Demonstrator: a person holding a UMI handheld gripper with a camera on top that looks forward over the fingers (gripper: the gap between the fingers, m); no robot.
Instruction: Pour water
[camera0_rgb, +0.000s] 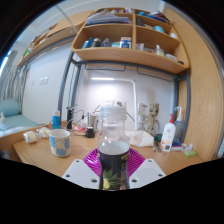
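Gripper (113, 172): both fingers clamp a clear bottle (113, 150) with dark liquid, bottom centre of frame. Wooden table (40, 155) extends behind. Patterned mug (60, 142) stands at lower left; a white spray bottle (169, 133) at lower right. Wooden shelves (128, 55) occupy upper centre

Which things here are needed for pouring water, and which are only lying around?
For the job:
gripper, shut on the bottle
bottle
mug, probably the target

Lying around:
spray bottle
shelf with its items
small things at the back of the table
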